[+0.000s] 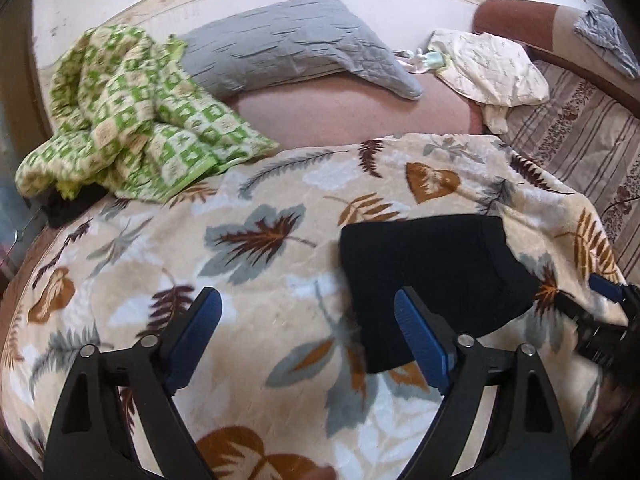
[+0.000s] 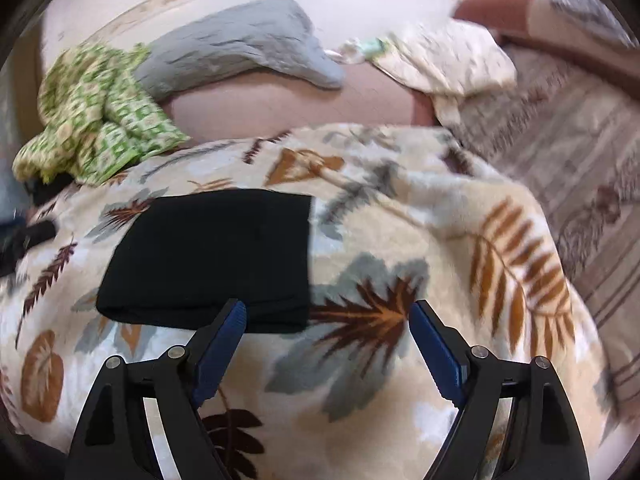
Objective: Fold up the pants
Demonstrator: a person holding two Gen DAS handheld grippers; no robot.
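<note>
The black pants (image 1: 436,280) lie folded into a compact rectangle on a cream leaf-print blanket (image 1: 260,248). My left gripper (image 1: 308,300) is open and empty, above the blanket just left of the pants. In the right wrist view the pants (image 2: 212,260) lie flat to the left. My right gripper (image 2: 328,312) is open and empty, at the pants' near right corner, its left finger (image 2: 224,344) over the near edge. The right gripper's tip (image 1: 608,292) shows at the right edge of the left wrist view.
A green checked cloth (image 1: 120,120) lies crumpled at the back left. A grey pillow (image 1: 288,44) and a cream pillow (image 1: 488,68) rest at the back of the bed. A striped patterned sheet (image 1: 580,136) covers the right side.
</note>
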